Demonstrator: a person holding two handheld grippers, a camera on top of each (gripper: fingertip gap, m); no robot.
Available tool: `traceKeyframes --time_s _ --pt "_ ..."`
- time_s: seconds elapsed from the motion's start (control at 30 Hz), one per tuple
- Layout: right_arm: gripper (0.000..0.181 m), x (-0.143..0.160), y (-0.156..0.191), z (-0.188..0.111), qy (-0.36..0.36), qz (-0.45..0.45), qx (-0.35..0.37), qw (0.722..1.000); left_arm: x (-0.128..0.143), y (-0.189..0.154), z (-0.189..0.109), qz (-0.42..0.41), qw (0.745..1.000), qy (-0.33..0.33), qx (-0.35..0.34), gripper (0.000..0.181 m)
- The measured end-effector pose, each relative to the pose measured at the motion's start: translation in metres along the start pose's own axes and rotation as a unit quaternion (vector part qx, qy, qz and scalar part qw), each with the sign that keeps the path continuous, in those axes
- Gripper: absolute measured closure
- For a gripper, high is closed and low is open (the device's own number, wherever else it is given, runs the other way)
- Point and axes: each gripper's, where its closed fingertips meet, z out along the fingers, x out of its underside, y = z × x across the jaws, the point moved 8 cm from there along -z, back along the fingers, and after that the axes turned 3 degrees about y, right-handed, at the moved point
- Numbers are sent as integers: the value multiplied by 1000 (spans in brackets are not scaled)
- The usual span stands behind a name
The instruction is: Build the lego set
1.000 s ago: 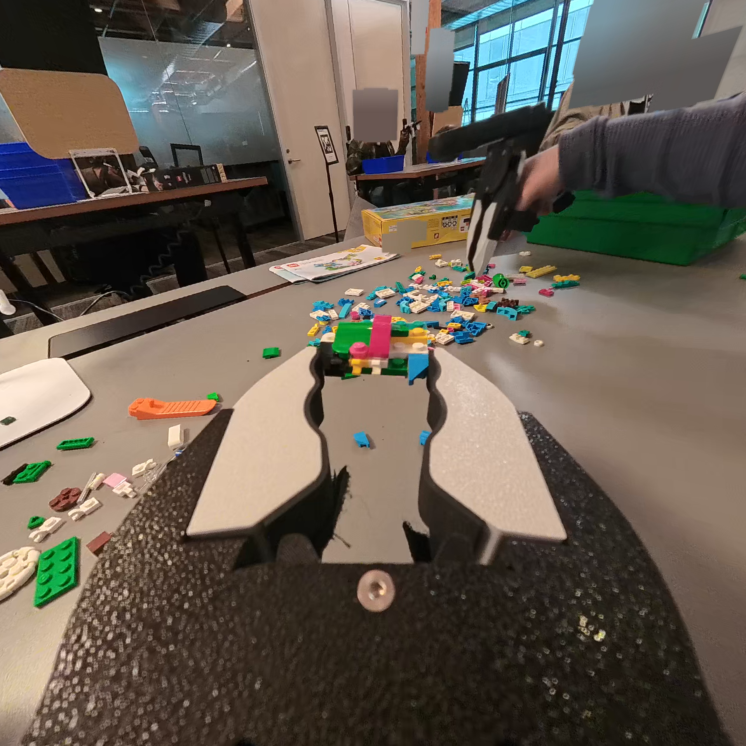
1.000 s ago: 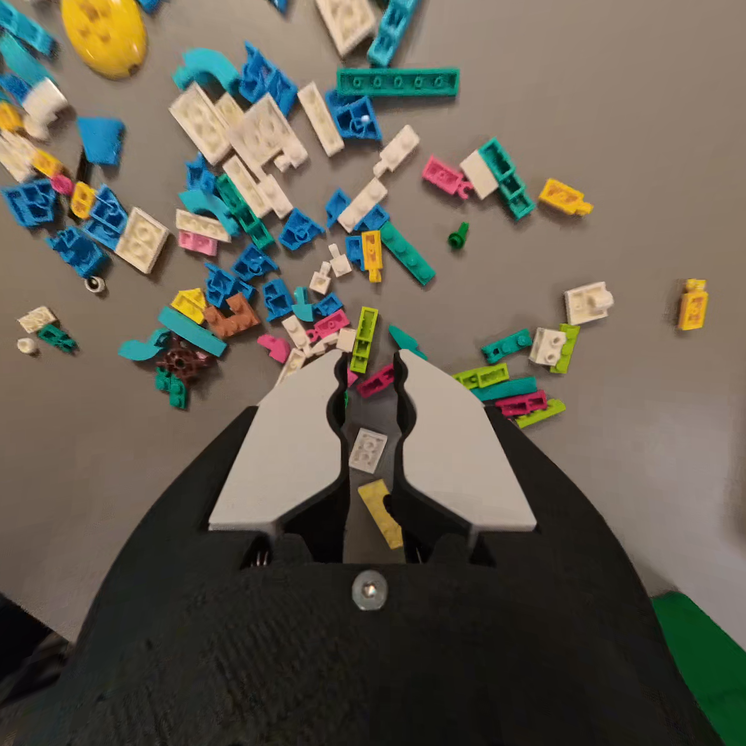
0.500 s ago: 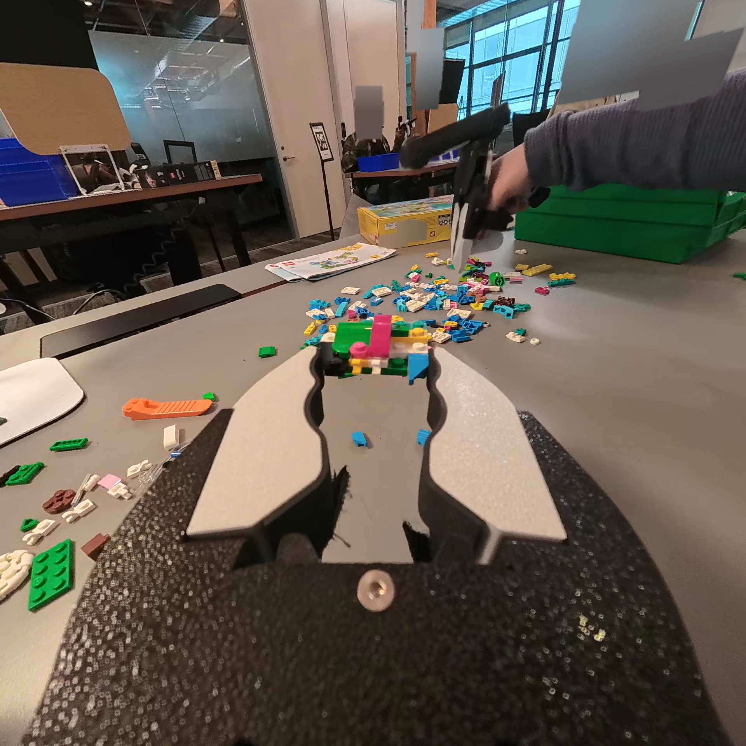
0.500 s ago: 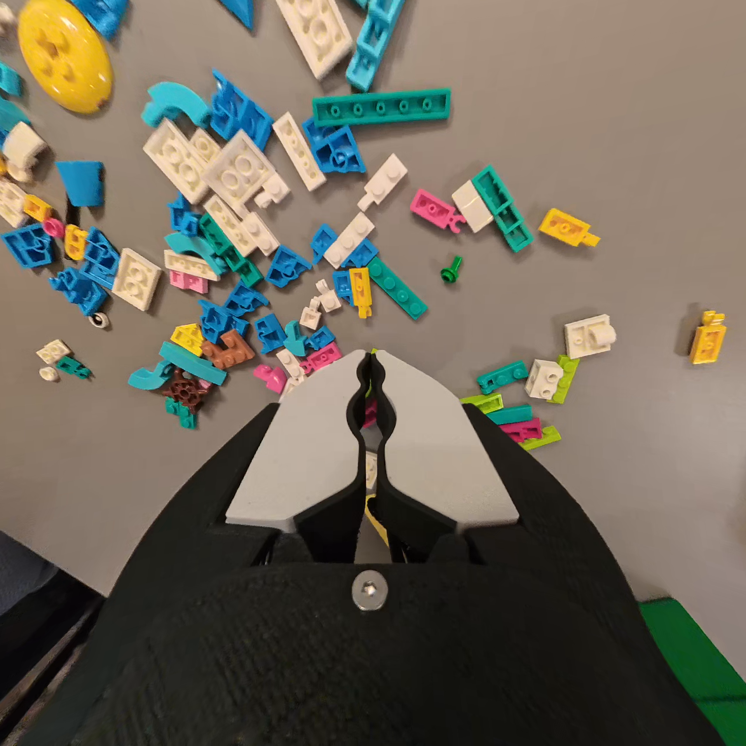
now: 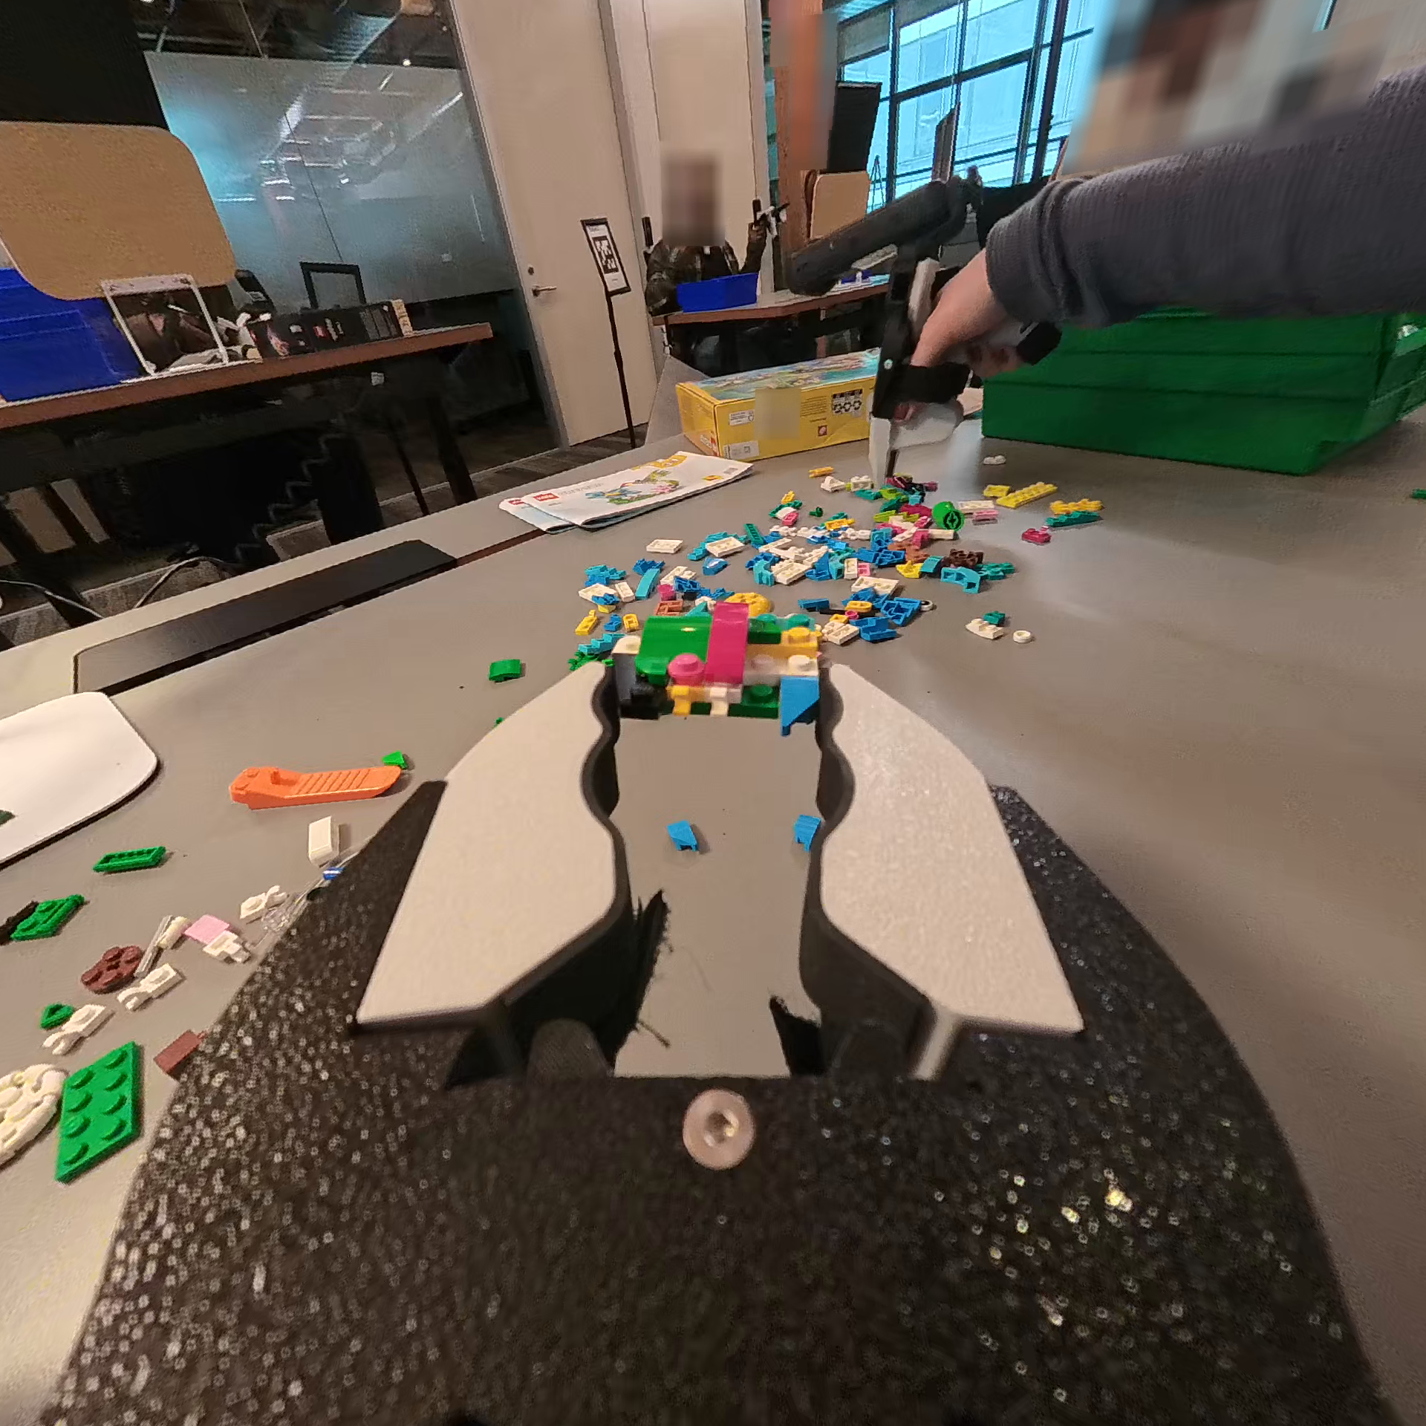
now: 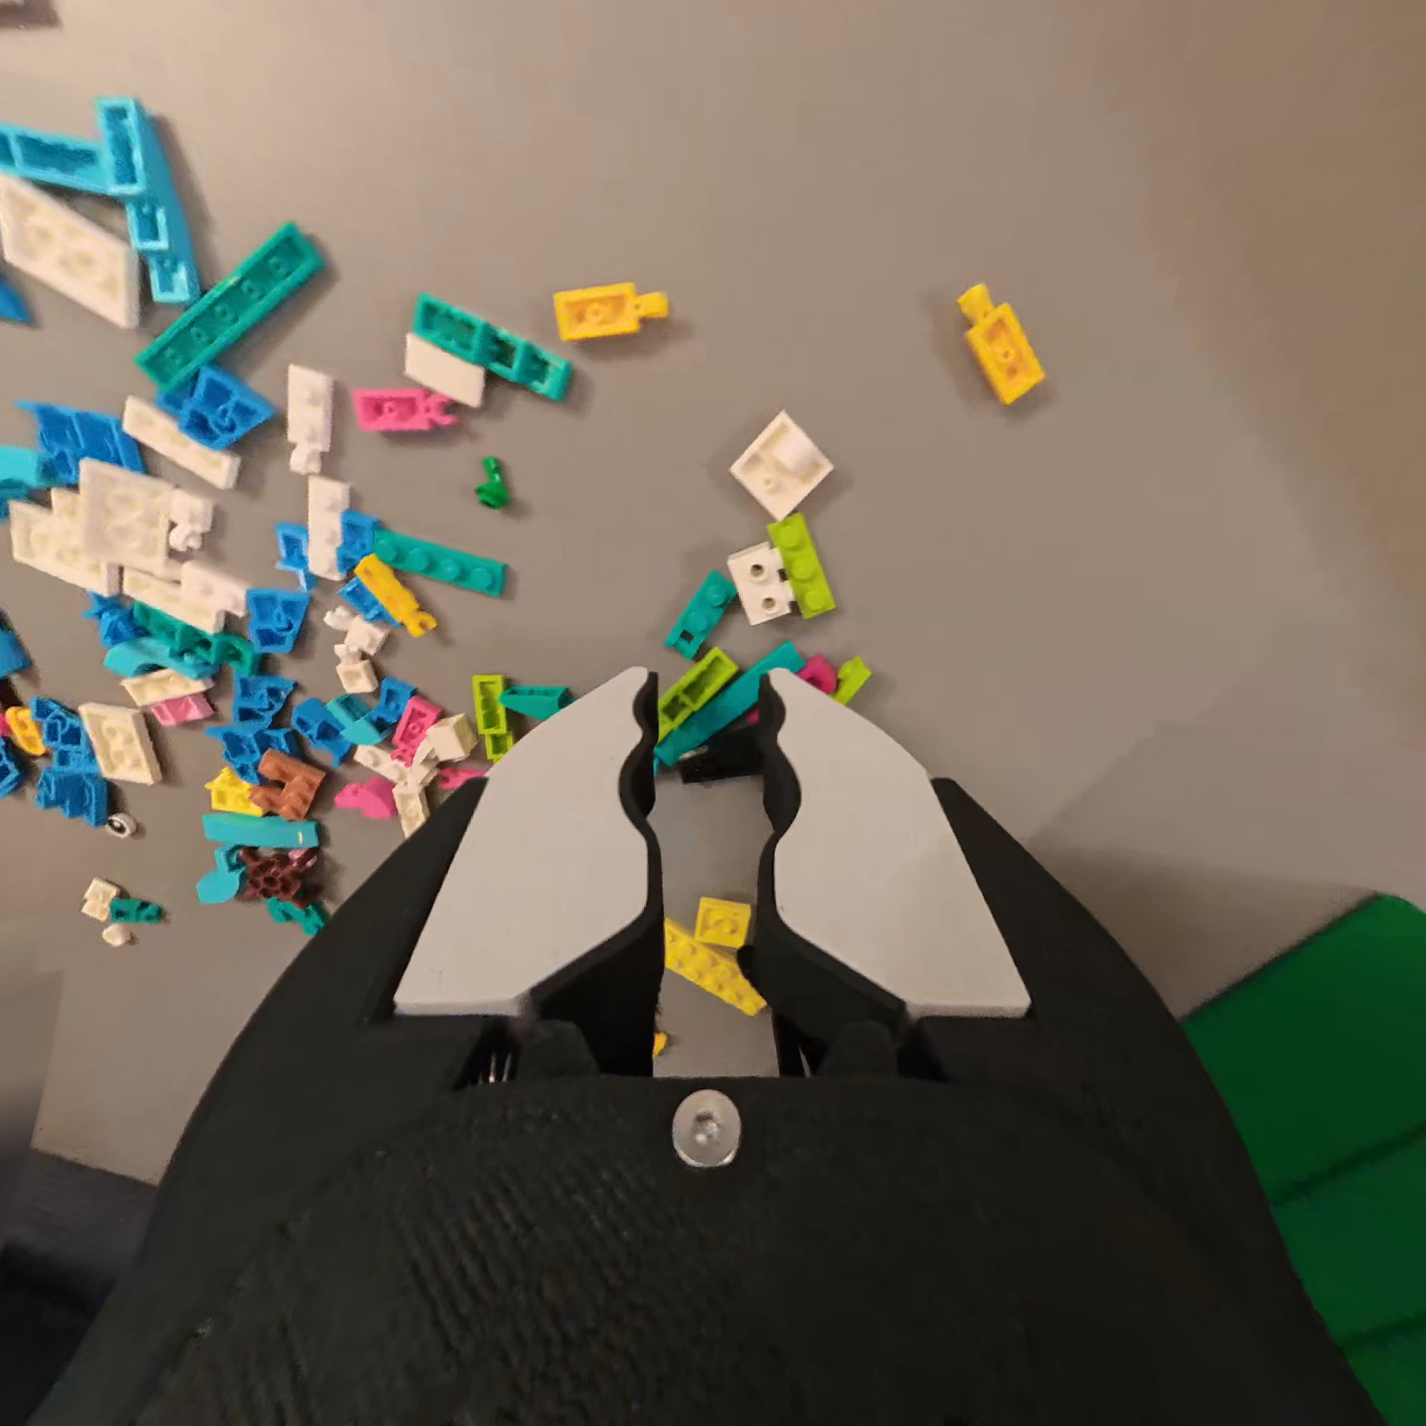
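Observation:
My left gripper (image 5: 718,691) is shut on a small lego build (image 5: 714,656) of green, pink, white, yellow and blue bricks, held just above the grey table (image 5: 1157,733). The loose brick pile (image 5: 833,548) lies beyond it. My right gripper (image 6: 708,687) is open, pointing down over the right edge of the pile (image 6: 231,579). A lime plate (image 6: 694,687) and a long teal plate (image 6: 725,710) lie between its tips. Two yellow pieces (image 6: 714,949) lie under its fingers. It also shows far off in the left wrist view (image 5: 887,455), held by a hand.
An orange brick separator (image 5: 312,783), green plates (image 5: 100,1107) and small white pieces lie left of my left gripper. A white tray (image 5: 62,764) is at the far left. An instruction booklet (image 5: 625,490), a yellow box (image 5: 779,409) and green bins (image 5: 1196,386) stand behind the pile. My right fingertips sit around 40 centimetres from my left ones.
My right gripper shut half a second ago, has since opened again and has shifted right along the pile's edge. My left gripper still holds the build in place.

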Motion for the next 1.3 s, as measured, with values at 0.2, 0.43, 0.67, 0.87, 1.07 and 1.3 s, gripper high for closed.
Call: traceKeyframes --time_s 0.2,0.43,0.67,0.87,1.07,1.3 --pt "162 -2 -2 3 29 -1 0 1000 0 0 0 -1 1000 1 2 132" --pt "181 -2 1 6 11 -33 -2 999 0 0 0 -1 1000 1 3 133" --pt "181 -11 8 -37 -163 -69 -44 983 0 0 1 1 1000 5 3 132" --pt "176 9 23 -33 -127 -238 -46 962 0 -1 1 4 1000 6 4 133" --pt "163 15 20 -10 -65 -322 -16 944 0 -1 2 5 1000 7 5 132" --pt "160 14 14 -2 26 -477 103 872 1 -2 2 8 1000 10 5 132"
